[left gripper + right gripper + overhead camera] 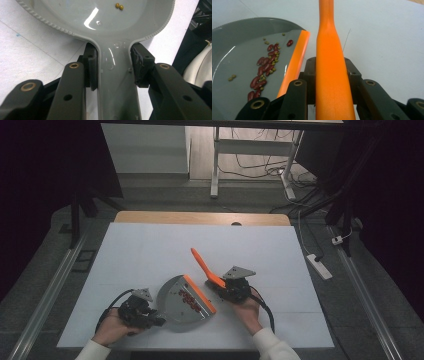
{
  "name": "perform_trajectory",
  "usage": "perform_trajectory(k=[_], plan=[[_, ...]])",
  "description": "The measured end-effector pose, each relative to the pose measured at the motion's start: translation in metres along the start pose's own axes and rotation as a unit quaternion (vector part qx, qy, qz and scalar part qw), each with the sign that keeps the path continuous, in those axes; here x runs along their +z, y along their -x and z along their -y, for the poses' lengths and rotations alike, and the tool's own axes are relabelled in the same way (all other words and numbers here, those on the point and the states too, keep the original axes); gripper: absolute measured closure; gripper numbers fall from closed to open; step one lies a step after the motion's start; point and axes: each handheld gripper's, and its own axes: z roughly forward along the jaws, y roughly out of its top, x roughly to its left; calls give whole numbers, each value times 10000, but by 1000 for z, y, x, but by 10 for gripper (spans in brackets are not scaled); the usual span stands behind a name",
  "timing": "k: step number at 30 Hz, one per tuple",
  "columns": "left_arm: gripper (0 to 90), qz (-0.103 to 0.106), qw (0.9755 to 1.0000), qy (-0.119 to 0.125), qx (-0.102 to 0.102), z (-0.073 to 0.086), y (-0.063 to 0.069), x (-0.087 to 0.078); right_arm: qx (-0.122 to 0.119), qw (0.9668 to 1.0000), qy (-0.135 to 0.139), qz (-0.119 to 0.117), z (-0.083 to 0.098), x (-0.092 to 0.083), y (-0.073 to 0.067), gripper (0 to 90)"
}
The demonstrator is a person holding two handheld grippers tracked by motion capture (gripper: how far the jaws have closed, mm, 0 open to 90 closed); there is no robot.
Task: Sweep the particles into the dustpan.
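Grey dustpan at about 6 o'clock on the white table, orange lip facing 2 o'clock, handle pointing toward 8 o'clock. Left gripper clamped on that handle, pads pressed to both its sides in the left gripper view. Red beans and small green beans lying loose inside the pan, bunched just behind the lip, two more far back in the bowl. Right gripper at 3 o'clock of the pan, jaws closed around the orange brush handle, which runs up and away toward 11 o'clock over the table; bristle end hidden below the jaws, so contact with the table impossible to judge. Likely risks from here: beans rolling back out over the lip if the pan tips forward or gets jolted by the brush; the smooth tapered handle twisting in a narrow grip under sideways sweeping force; pan sliding or pivoting around its handle when pushed, leaving a gap at the lip for beans to slip under.
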Motion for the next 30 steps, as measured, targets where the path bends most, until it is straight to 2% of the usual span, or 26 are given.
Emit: perform_trajectory(k=[8, 11, 12, 13, 16, 18, 19, 22, 25, 26, 30], plan=[[613, 3, 10000, -1, -2, 0, 0, 0, 87, 9999, 11, -130, 0, 1, -7, 704], [613, -2, 10000, -1, -1, 0, 0, 0, 193, 9992, 27, -354, -1, 4, -14, 703], [613, -2, 10000, -1, -1, 0, 0, 0, 193, 9992, 27, -354, -1, 4, -14, 703], [613, -2, 10000, -7, 1, 0, 0, 0, 122, 9989, 11, -445, -3, 6, -21, 704], [613, -2, 10000, -4, 2, 0, 0, 0, 180, 9978, 101, -632, -4, 7, -26, 706], [613, -1, 10000, -2, 3, 0, 0, 0, 347, 9949, 162, -938, -7, 6, -27, 707], [613, -1, 10000, -2, 3, 0, 0, 0, 332, 9944, 205, -985, -8, 6, -29, 707], [613, 2, 10000, -1, 3, 0, 0, 0, 160, 9949, 359, -926, -13, 1, -30, 707], [613, 2, 10000, -4, 2, 0, 0, 0, 239, 9949, 482, -848, -15, -4, -25, 707], [613, 2, 10000, -5, 4, 0, 0, 0, 272, 9958, 537, -683, -15, -9, -17, 707], [613, -14, 10000, -7, 7, 0, 0, 0, 368, 9964, 551, -537, -13, -13, -7, 707]])
